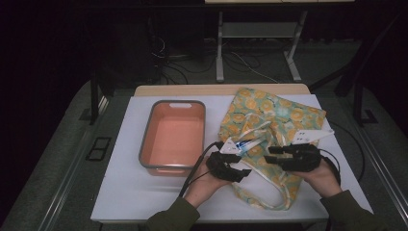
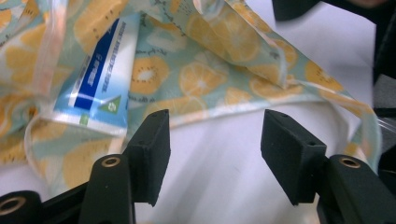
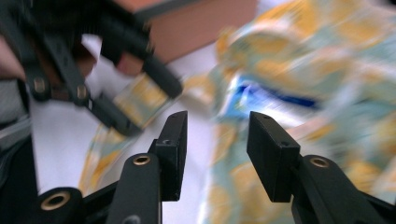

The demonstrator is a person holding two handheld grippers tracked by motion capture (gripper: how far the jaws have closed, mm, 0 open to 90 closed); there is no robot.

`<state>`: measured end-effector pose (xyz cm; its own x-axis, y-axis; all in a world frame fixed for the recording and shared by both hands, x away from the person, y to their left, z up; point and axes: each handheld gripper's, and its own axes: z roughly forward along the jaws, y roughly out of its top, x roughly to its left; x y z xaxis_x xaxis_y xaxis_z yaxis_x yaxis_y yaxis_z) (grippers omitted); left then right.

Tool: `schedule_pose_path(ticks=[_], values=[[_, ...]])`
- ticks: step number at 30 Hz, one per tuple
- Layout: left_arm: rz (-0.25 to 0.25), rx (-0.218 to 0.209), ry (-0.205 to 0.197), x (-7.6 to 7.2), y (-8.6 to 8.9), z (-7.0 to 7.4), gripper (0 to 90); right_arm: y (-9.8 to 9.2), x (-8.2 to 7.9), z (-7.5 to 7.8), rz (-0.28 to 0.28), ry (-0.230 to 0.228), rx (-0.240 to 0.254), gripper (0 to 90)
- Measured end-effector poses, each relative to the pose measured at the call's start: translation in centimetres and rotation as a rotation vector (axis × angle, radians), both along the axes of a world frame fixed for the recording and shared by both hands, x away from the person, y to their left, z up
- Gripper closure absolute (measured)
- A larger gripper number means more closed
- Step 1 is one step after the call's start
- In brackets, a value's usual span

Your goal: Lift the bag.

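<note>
Toothpaste tube [image 2: 95, 77] lies half inside the fruit-print bag [image 1: 269, 120], right of the orange tub [image 1: 172, 137]. My left claw [image 2: 212, 154] and right claw [image 3: 215, 149] gape, empty. Judged: pre-grasp; next, close on tube.

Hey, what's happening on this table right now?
A person sits at a white table with a gripper in each hand, working over a lemon-print cloth bag. A white and blue tube lies on the bag, just ahead of the left gripper, whose fingers are apart and hold nothing. The right gripper is also open, and its view is blurred. An orange tub with a grey rim sits left of the bag, with nothing in it.
</note>
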<state>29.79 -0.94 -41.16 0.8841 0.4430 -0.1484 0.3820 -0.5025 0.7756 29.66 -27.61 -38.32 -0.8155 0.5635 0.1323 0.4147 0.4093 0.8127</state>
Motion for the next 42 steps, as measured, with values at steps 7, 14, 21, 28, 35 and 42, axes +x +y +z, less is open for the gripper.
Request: schedule_pose_path(ticks=[7, 14, 21, 28, 35, 42], values=[[-0.029, 0.003, 0.010, -1.6, 1.0, -0.5, 39.0, 2.3, 0.3, -4.4, 0.021, 0.069, -0.172, 52.0], [-0.033, -0.010, 0.019, -1.6, 1.0, -0.7, 37.0, 3.7, 1.7, -6.2, 0.010, 0.074, -0.231, 60.8], [-0.018, -0.011, 0.005, -1.4, 0.9, -0.7, 37.3, 3.4, 1.8, -6.0, 0.035, 0.041, -0.247, 89.9], [-0.006, -0.008, -0.006, -1.3, 0.7, -0.5, 37.6, 0.8, 1.2, -3.7, 0.030, 0.011, -0.154, 90.0], [0.014, 0.072, -0.021, -0.6, -0.9, -1.8, 37.4, -0.2, 1.0, -1.9, 0.022, -0.030, -0.087, 90.0], [0.070, 0.143, -0.030, 0.4, -1.5, -2.9, 60.8, -0.6, 1.0, -1.2, 0.018, -0.050, -0.050, 90.0]])
